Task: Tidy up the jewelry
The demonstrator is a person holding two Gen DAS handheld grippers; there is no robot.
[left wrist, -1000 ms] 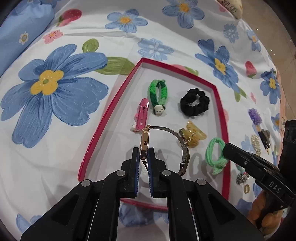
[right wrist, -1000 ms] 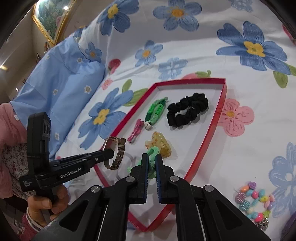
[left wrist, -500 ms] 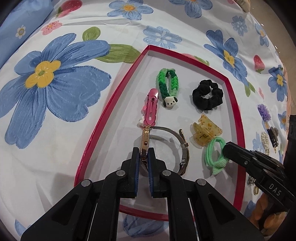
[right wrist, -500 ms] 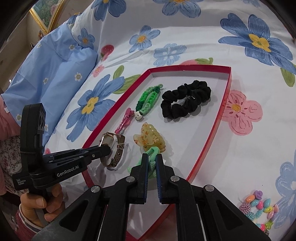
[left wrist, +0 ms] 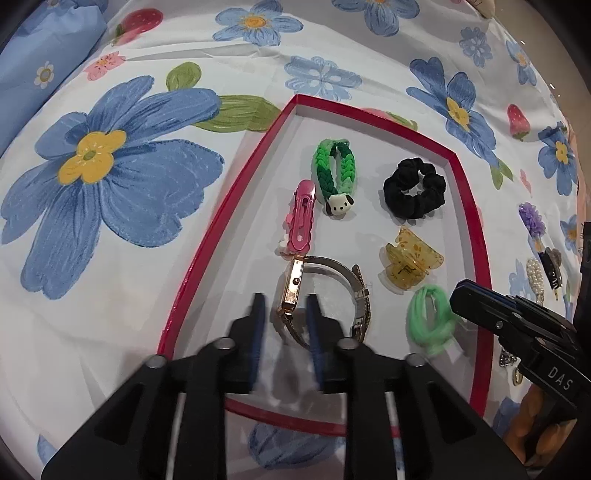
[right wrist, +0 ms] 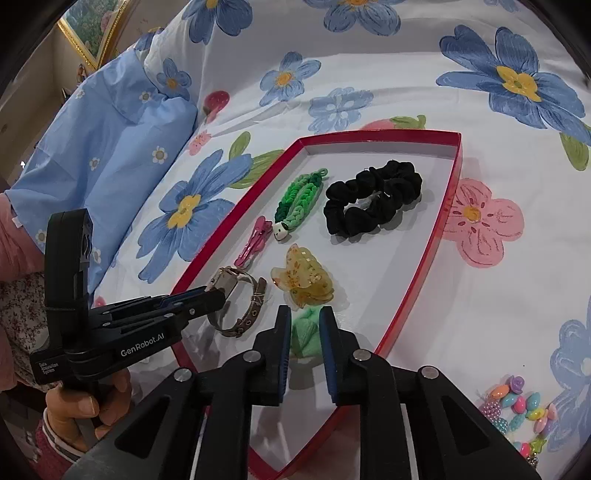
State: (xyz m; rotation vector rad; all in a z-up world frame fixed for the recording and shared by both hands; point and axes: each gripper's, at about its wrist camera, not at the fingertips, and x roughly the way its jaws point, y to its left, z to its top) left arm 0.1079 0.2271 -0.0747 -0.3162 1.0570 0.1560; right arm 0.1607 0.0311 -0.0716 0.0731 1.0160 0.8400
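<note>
A red-rimmed tray (left wrist: 221,206) lies on the floral sheet. In it are a pink clip (left wrist: 301,218), a green braided band (left wrist: 334,173), a black scrunchie (left wrist: 413,192), an amber claw clip (left wrist: 412,258), a gold watch (left wrist: 295,288) and a mint green hair tie (left wrist: 430,319). My left gripper (left wrist: 284,314) is open, its fingers on either side of the watch case. My right gripper (right wrist: 303,321) is open around the mint hair tie (right wrist: 304,330), which rests in the tray (right wrist: 443,206).
Loose jewelry lies right of the tray: a purple flower clip (left wrist: 532,221), a pearl clip (left wrist: 535,277) and a bead bracelet (right wrist: 517,410). A blue pillow (right wrist: 107,147) lies at the left. A gold picture frame (right wrist: 92,33) stands behind.
Both grippers have opened: the left has let go of the watch and the right has let go of the mint hair tie. Both items now rest in the tray.
</note>
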